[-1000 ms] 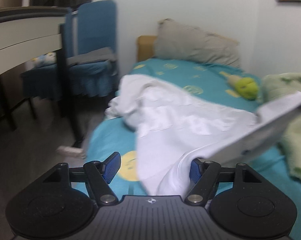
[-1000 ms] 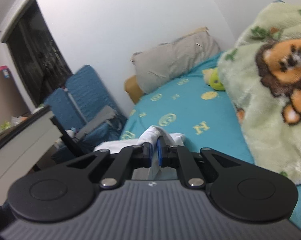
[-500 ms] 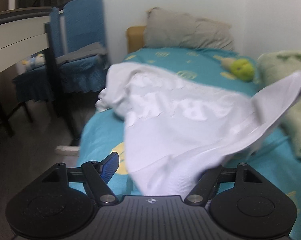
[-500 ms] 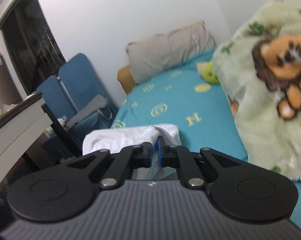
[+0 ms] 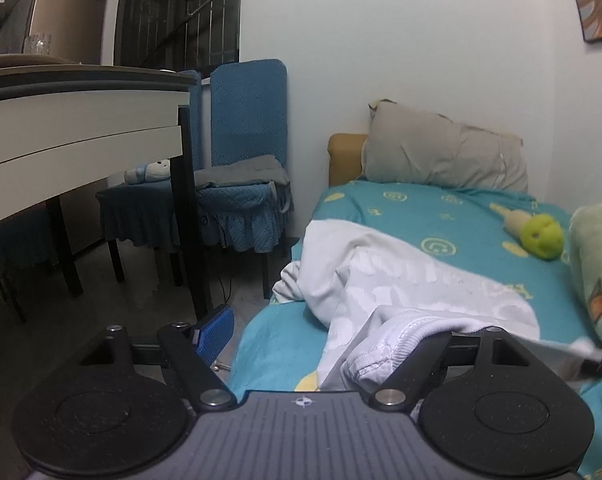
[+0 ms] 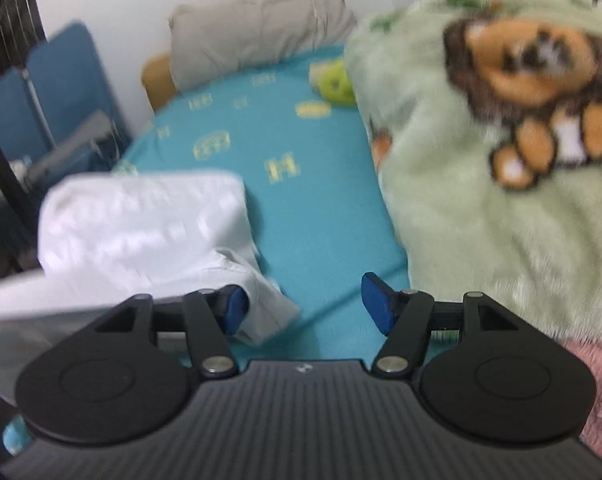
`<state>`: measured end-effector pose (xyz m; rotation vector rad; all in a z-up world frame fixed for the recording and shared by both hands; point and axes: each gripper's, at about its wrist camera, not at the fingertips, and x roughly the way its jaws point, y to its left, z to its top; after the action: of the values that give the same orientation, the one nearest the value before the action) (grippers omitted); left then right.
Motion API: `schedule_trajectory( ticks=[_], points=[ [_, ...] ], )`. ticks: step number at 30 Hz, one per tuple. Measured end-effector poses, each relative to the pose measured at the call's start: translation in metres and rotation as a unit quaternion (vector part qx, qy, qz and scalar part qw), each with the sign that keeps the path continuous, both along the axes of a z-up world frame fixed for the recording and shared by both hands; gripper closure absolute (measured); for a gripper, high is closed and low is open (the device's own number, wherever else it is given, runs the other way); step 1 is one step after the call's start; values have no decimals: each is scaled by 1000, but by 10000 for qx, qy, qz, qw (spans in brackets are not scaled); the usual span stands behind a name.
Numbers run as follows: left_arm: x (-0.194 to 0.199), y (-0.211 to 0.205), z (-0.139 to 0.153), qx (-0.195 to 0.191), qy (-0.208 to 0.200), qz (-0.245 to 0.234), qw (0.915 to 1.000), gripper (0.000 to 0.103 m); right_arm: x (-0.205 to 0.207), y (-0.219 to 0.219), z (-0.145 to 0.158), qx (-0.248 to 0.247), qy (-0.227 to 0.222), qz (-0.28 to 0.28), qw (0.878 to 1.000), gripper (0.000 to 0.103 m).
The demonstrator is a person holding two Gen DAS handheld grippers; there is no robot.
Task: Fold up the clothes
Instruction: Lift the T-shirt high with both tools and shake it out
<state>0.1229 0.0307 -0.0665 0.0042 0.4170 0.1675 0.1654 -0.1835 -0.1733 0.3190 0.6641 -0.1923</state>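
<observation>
Single bed with teal patterned sheet (image 5: 429, 216) fills the frame, grey pillow (image 5: 445, 152) at the head, fluffy green bear-print blanket (image 6: 501, 184) heaped along the right side. White printed t-shirt (image 5: 413, 284) lying crumpled on the sheet near the bed's left edge, ribbed hem draped over the right finger of the left gripper (image 5: 313, 334). Left gripper spread wide, nothing pinched. Right gripper (image 6: 305, 304) also spread, blue pads apart, shirt corner resting against the left pad (image 6: 235, 308) but not clamped; right view blurred, so contact there probably light at best. Step in hand looks like regrasping for the next fold: best done by closing on two hem corners, pulling taut, laying flat before folding across. Open sheet between shirt and blanket gives room to spread toward the pillow. Bed's left edge close, one fold already hanging over it, so drag inward. Small green plush toy (image 5: 541, 236) near the pillow, well apart.
</observation>
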Motion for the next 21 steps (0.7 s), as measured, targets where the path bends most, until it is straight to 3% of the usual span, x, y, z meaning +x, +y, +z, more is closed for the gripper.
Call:
schedule_trajectory(
  ticks=[3,7,11,16,21],
  points=[
    [-2,-2,2,-6,-69,-15,10000,23,3,0,-10,42,294,69,9995,41],
    [-4,-6,5,41,-211,-34,9998,22,-8,-1,0,-52,-70,-138,9999,41],
    [-11,-10,11,187,-486,-66,9986,20,-27,-10,20,89,-789,-534,9954,41],
    [-30,-14,34,337,-1167,-63,9926,17,-51,-11,54,152,-1571,-793,9843,40],
    [-50,-3,98,267,-2014,108,9791,16,-60,-1,122,-114,-2315,-534,9713,39]
  ],
)
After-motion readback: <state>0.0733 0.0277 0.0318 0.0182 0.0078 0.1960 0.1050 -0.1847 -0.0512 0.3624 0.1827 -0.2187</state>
